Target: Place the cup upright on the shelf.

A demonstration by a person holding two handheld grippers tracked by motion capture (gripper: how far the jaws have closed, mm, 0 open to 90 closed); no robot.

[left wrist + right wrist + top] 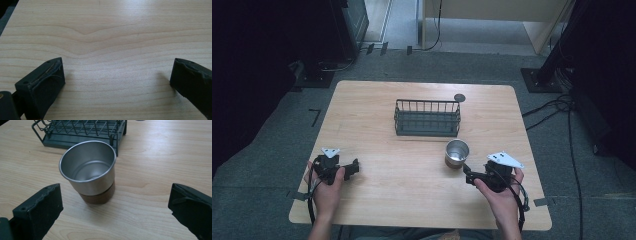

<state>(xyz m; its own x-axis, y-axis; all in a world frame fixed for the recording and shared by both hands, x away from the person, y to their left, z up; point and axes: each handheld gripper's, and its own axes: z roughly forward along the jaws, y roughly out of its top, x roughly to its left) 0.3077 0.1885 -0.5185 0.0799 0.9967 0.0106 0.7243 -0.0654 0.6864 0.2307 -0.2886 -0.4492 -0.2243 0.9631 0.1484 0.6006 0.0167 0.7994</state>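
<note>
Right gripper [115, 207] jaws spread wide, nothing held; cup [88, 170] upright just ahead of the fingers [40, 207], slightly toward the left one, apart from both. Rack [80, 132] right behind cup. Left gripper [117, 85] jaws also wide apart, bare table [112, 37] between. Risk: off-centre closing could knock or tip cup, shove it into rack; smooth steel wall may slip.
</note>
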